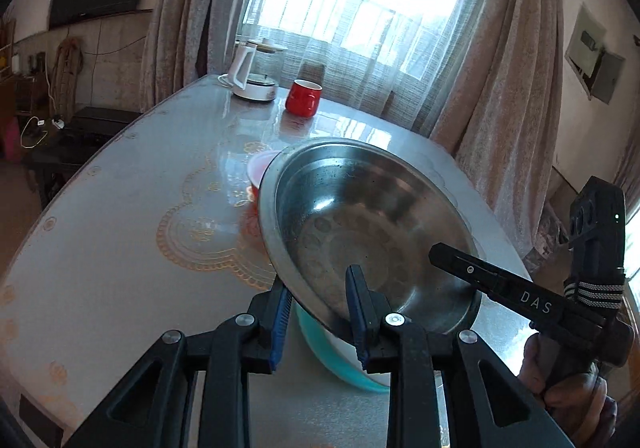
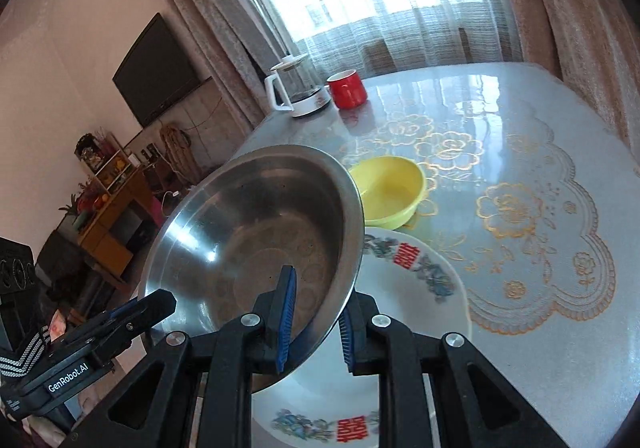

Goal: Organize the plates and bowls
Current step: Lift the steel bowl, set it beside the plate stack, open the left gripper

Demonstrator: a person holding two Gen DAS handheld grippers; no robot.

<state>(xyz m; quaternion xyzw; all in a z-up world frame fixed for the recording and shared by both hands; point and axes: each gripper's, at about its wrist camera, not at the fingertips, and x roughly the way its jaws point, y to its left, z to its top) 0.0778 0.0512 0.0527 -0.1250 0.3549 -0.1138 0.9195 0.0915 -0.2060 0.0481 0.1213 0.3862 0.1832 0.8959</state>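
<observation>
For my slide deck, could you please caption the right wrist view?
Both grippers hold a steel bowl tilted above a floral plate.

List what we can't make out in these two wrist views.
- Left wrist: pink bowl and teal bowl, mostly hidden behind the round stainless steel bowl.
- Right wrist: white floral plate, near part covered by the steel bowl and right tongs.
- Shelf items: too small.

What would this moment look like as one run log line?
left gripper: shut on steel bowl rim | right gripper: shut on opposite rim | bowl: lifted, tilted | below: floral plate, teal bowl | nearby: yellow bowl
</observation>
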